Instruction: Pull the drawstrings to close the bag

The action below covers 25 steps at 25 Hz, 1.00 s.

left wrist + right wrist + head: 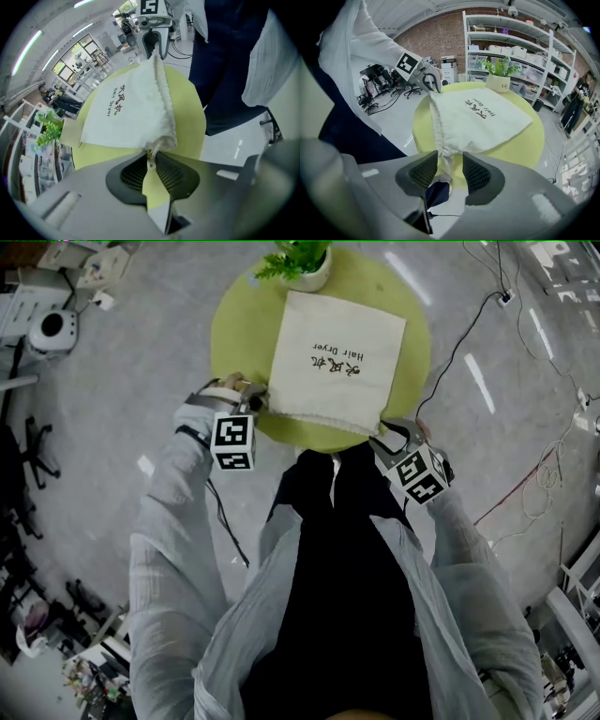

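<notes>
While flat, bag (333,367) mouth toward person (337,596).

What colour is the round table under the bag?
Yellow-green. The table shows best in the head view, which looks down on its whole top.

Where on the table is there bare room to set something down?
Widest bare patch: the left crescent of the table, between bag and rim. A narrower strip lies right of the bag. Crowded: the far edge at the plant, the near edge at the left gripper and right gripper.
</notes>
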Tool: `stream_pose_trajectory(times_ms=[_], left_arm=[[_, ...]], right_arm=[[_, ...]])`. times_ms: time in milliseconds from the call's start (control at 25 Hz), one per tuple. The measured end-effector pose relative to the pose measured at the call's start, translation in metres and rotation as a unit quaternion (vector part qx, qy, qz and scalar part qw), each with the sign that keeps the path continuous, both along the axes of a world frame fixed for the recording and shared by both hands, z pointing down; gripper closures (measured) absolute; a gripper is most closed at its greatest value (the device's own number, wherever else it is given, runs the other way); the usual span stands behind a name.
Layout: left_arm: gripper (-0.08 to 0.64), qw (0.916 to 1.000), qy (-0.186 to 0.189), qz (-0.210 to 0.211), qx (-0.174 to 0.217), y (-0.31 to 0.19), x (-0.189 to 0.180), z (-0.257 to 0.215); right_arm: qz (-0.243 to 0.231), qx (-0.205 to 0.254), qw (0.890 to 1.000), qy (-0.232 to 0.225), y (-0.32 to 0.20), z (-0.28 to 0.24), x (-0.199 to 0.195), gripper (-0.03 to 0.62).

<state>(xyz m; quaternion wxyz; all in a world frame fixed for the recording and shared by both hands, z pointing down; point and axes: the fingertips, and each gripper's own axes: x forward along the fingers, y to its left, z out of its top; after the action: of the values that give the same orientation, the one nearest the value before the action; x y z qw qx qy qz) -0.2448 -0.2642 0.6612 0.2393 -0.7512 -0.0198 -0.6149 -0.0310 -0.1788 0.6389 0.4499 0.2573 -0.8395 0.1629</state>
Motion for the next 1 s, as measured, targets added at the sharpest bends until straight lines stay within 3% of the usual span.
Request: stream_pose_trajectory(times_ms=[200, 320, 480, 560, 760, 1000], left_arm=[[0.523, 0.9995, 0.008, -0.031, 0.006, 0.005, -0.002, 0.002], [0.525, 0.9986, 0.014, -0.051, 0.000, 0.010, -0.004, 0.000], [0.526, 0.9969, 0.023, -0.074, -0.015, 0.017, -0.006, -0.004], [0.526, 0.9966, 0.022, -0.078, -0.015, 0.019, -0.007, -0.005], [0.529, 0.9942, 0.021, -0.106, -0.005, 0.018, -0.017, -0.012], [0.531, 0.9882, 0.032, -0.150, -0.002, 0.018, -0.025, -0.023]], right_arm=[[-0.005, 0.000, 1.000, 0.025, 0.006, 0.008, 0.002, 0.425], [0.010, -0.003, 1.000, 0.014, 0.011, 0.006, 0.007, 0.425], [-0.019, 0.001, 0.999, 0.029, 0.010, 0.017, 0.002, 0.425], [-0.024, 0.004, 0.999, 0.030, 0.005, 0.020, -0.001, 0.442], [-0.048, 0.016, 0.997, 0.049, 0.006, 0.020, -0.004, 0.565], [-0.050, 0.028, 0.996, 0.075, 0.010, 0.010, 0.008, 0.571]])
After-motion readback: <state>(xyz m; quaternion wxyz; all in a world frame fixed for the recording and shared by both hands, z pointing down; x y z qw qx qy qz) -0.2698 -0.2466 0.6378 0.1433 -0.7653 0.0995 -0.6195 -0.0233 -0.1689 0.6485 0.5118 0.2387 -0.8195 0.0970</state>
